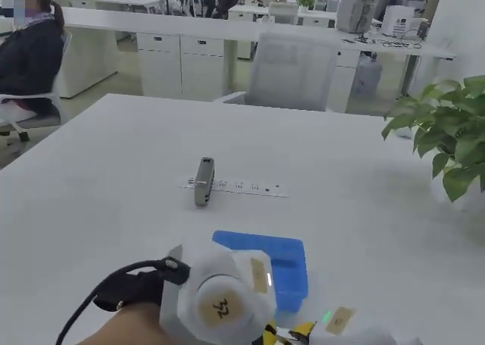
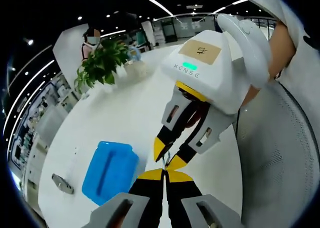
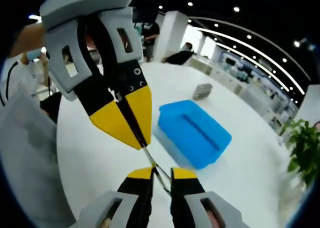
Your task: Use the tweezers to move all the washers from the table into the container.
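Releasing the left gripper (image 2: 165,174), which is clenched on the tweezers (image 3: 150,160), before the right gripper (image 3: 162,176), whose jaws flank the same tweezers with a hold that cannot be told, clamps firmly risks dropping them onto the table (image 1: 114,178) near the blue container (image 1: 295,284).

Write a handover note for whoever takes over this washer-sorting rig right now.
Left gripper: shut on the thin metal tweezers.
Right gripper: shut on the same tweezers, facing the left.
Blue rectangular plastic container sits on the white table, close by the grippers.
Washers are too small to make out, so progress cannot be judged.
Left to do: settle the tweezers in one gripper, then pick washers into the container.
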`<control>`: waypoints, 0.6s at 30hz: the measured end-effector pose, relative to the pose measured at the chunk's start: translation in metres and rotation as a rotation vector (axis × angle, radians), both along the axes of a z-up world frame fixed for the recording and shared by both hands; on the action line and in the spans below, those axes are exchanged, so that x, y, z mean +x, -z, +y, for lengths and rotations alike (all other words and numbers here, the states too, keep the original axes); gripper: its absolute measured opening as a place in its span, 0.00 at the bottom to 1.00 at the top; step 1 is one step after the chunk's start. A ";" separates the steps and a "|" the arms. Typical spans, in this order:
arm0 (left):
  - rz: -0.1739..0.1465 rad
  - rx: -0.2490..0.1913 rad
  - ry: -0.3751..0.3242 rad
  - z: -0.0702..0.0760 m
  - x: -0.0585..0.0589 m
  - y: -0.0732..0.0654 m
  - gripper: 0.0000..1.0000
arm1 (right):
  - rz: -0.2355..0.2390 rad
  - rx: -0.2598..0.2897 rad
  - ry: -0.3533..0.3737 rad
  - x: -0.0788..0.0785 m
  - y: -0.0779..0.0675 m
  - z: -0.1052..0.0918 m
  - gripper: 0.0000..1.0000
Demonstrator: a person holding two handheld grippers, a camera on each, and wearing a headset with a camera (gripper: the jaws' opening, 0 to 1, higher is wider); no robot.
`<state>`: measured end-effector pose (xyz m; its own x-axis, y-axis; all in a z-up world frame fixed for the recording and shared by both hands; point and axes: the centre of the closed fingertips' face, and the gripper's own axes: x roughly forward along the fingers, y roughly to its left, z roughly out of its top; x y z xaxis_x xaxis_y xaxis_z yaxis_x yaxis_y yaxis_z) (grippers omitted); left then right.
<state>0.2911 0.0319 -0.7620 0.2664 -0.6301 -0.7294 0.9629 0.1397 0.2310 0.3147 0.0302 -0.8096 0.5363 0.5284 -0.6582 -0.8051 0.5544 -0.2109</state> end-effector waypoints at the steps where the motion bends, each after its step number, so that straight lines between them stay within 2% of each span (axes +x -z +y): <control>1: 0.010 0.011 -0.004 0.004 0.000 0.004 0.00 | 0.005 0.002 0.002 -0.001 0.002 0.001 0.10; 3: 0.029 0.028 -0.022 0.011 0.006 0.013 0.00 | 0.038 0.020 -0.003 -0.004 0.006 0.004 0.12; 4: 0.032 0.021 -0.022 0.012 0.008 0.014 0.00 | 0.053 0.029 -0.006 -0.008 0.006 0.006 0.14; 5: 0.054 0.018 -0.030 0.014 0.008 0.016 0.00 | 0.060 0.037 -0.007 -0.010 0.005 0.007 0.15; 6: 0.052 0.027 -0.030 0.016 0.009 0.018 0.00 | 0.060 0.058 -0.010 -0.014 0.001 0.008 0.17; 8: 0.040 0.072 -0.018 0.024 0.010 0.023 0.00 | 0.063 0.077 -0.007 -0.020 -0.003 0.005 0.20; 11: 0.052 0.107 -0.016 0.033 0.011 0.035 0.00 | 0.072 0.106 0.022 -0.031 -0.010 -0.005 0.24; 13: 0.064 0.147 -0.019 0.043 0.013 0.046 0.00 | 0.075 0.125 0.053 -0.039 -0.015 -0.013 0.25; 14: 0.059 0.194 -0.021 0.051 0.016 0.054 0.00 | 0.077 0.130 0.062 -0.041 -0.016 -0.016 0.27; 15: 0.062 0.218 -0.019 0.056 0.016 0.059 0.00 | 0.086 0.142 0.080 -0.045 -0.018 -0.020 0.28; 16: 0.080 0.234 -0.020 0.060 0.017 0.066 0.00 | 0.087 0.151 0.095 -0.046 -0.020 -0.024 0.29; 18: 0.091 0.252 -0.022 0.064 0.019 0.073 0.00 | 0.092 0.169 0.126 -0.049 -0.024 -0.029 0.33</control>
<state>0.3096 0.0956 -0.8348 0.2043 -0.4204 -0.8840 0.9786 0.1098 0.1740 0.2659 0.0008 -0.7858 0.5467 0.5675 -0.6156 -0.7387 0.6731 -0.0354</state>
